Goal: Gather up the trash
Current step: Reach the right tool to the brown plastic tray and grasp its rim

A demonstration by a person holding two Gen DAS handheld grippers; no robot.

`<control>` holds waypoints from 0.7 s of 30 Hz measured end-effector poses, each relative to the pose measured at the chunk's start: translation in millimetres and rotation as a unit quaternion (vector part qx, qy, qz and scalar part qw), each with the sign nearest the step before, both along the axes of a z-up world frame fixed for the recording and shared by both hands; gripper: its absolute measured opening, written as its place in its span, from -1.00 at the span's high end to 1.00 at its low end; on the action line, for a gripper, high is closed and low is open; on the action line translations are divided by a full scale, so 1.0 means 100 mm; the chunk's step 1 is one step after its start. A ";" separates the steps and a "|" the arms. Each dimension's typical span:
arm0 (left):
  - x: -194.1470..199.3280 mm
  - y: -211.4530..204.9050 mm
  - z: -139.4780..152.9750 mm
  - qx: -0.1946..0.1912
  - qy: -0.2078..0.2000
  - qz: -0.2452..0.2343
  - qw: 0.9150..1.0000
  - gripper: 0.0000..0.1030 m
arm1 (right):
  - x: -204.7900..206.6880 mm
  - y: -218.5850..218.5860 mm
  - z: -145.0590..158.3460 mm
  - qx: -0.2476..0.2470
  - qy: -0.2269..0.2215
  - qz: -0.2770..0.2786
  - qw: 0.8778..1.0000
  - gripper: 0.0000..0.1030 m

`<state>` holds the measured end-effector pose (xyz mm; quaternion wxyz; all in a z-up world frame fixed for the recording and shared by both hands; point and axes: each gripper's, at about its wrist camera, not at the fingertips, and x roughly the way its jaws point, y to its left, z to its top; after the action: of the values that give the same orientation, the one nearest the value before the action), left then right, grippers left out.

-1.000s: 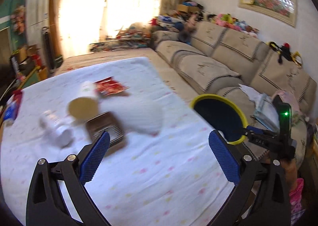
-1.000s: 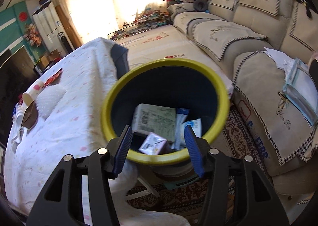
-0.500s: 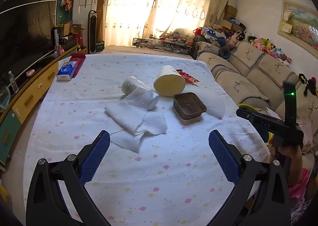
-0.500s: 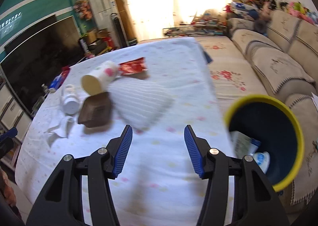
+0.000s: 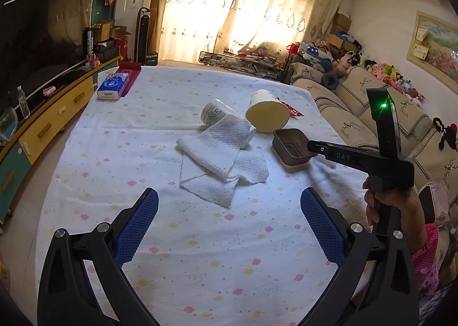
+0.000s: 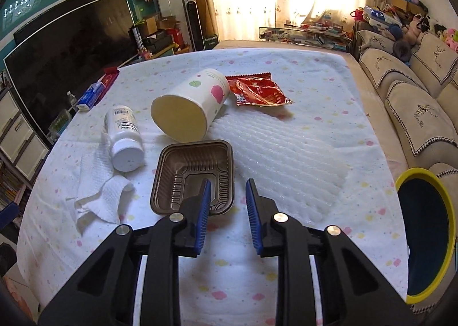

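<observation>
Blue-padded right claw (image 6: 227, 197) closing, jaws narrow, nothing pinched yet; near right rim of brown plastic tray (image 6: 192, 175) between the pads, left pad over the tray's inside, contact not clear. Left claw (image 5: 227, 212) spread wide and empty above the bench (image 5: 200, 263) with its dotted white cloth. Just beyond it, crumpled white paper towel (image 5: 220, 167), partly draped over a white bottle (image 6: 124, 137) lying on its side. Behind the tray, paper cup (image 6: 190, 105) tipped over, mouth toward the right wrist camera, touching the tray's far edge or just short of it. Farther back, red foil wrapper (image 6: 257, 89) flat beside the cup's base. Off the bench's right edge, lower down, yellow-rimmed bin (image 6: 423, 233), dark inside
</observation>
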<state>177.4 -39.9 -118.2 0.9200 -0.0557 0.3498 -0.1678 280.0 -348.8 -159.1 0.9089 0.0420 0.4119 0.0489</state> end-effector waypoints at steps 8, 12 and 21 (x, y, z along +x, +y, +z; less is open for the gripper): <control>0.00 0.02 -0.06 -0.006 0.006 -0.001 1.000 -0.90 | 0.13 0.02 -0.10 0.009 0.019 0.000 1.000 0.58; 0.00 0.00 -0.09 -0.006 0.007 -0.004 1.000 -0.90 | 0.21 0.08 -0.13 0.006 0.028 0.003 1.000 0.58; 0.01 0.00 -0.11 -0.007 0.011 -0.004 1.000 -0.90 | 0.25 0.17 -0.17 0.003 0.035 0.012 0.999 0.87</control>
<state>178.6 -40.3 -129.4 0.9151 -0.0625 0.3587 -0.1730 304.9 -331.6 -175.6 0.8930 0.0420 0.4441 0.0597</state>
